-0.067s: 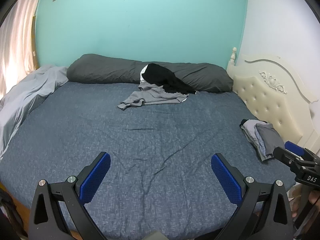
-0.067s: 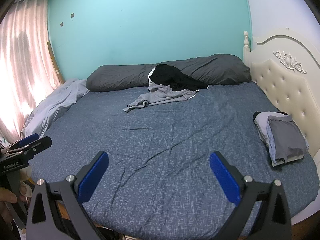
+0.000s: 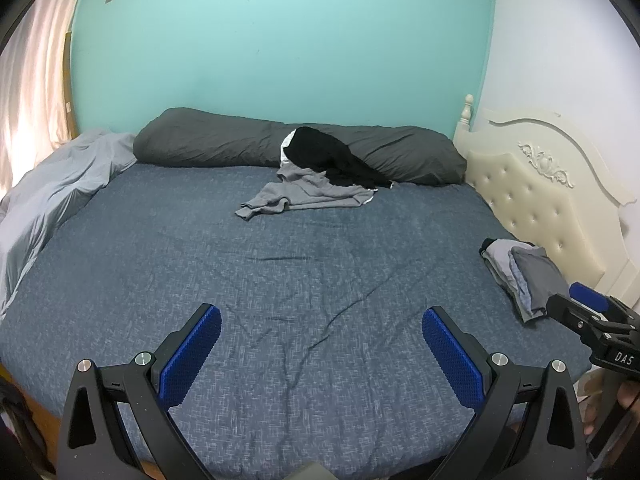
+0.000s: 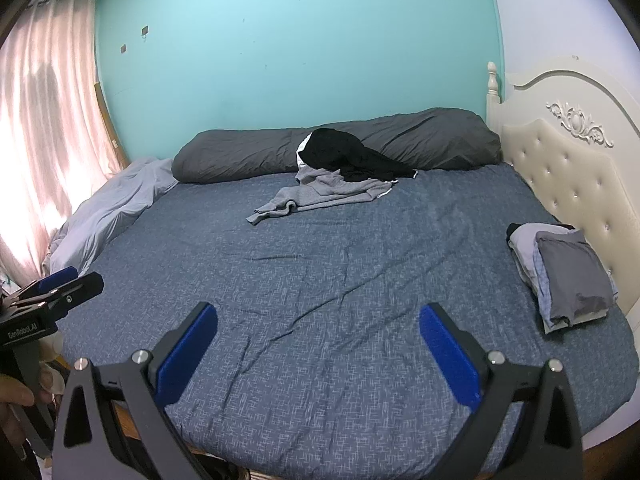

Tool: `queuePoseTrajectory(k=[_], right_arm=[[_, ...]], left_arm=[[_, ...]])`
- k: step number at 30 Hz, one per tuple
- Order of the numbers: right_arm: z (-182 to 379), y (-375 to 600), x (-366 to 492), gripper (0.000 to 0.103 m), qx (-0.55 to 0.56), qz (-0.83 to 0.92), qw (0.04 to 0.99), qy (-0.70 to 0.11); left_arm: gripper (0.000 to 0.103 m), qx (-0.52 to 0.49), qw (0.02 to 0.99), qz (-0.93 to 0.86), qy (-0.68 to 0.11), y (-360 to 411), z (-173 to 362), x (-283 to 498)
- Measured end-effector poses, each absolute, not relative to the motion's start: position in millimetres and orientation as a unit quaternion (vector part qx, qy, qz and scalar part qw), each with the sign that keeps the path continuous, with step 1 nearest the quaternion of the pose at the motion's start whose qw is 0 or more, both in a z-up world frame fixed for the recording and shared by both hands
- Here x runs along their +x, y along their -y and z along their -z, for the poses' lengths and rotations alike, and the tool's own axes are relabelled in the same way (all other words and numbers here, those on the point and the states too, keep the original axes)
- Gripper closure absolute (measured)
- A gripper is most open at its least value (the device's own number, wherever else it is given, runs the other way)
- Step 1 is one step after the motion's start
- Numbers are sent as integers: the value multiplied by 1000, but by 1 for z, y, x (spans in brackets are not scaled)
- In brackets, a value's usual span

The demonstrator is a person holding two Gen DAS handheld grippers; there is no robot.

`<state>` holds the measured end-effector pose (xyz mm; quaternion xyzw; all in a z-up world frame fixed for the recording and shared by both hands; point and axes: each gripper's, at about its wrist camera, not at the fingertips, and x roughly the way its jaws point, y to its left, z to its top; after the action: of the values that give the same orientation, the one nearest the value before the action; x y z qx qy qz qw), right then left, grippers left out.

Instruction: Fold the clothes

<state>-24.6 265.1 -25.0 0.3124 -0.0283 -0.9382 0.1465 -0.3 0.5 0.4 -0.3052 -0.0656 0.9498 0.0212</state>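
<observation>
A crumpled grey garment (image 3: 308,196) (image 4: 324,196) lies far across the blue bed (image 3: 280,280) (image 4: 320,280), with a black garment (image 3: 328,154) (image 4: 352,160) heaped partly on it and on the long pillow. A folded stack of grey clothes (image 3: 524,276) (image 4: 568,276) sits by the headboard at the right. My left gripper (image 3: 322,354) hovers open over the near part of the bed, nothing between its blue pads. My right gripper (image 4: 318,354) is open and empty too, over the near edge. Each gripper shows at the side of the other's view.
A dark grey long pillow (image 3: 248,144) (image 4: 420,136) runs along the teal wall. A pale grey blanket (image 3: 60,192) (image 4: 112,208) is bunched at the left edge under pink curtains (image 4: 40,120). A cream tufted headboard (image 3: 540,200) (image 4: 572,184) bounds the right side.
</observation>
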Motion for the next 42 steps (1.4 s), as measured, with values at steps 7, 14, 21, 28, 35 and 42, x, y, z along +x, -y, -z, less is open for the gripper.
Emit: queuePoseTrajectory(k=[7,14,21,28,35,42], right_arm=[[25,-266,-22,1,310,940,143,29],[23,-267,-25,1,316,937,145,30],[25,-267,-26,1,315,937,144,30],[25,-268,-26,1,315,937,147,32],[26,-268,-26,1,315,937,149,31],[27,-268,-25,1,316,937,149,31]], left_arm=[[0,-307,21,-949,64,2,-1,-1],[0,-305,22,-950,65,3,-2,-2],[0,-301,23,-951,64,2,-3,0],[0,-301,24,-951,64,2,-3,1],[0,-302,23,-951,64,2,-3,0],[0,-301,23,-951,65,2,-4,-1]])
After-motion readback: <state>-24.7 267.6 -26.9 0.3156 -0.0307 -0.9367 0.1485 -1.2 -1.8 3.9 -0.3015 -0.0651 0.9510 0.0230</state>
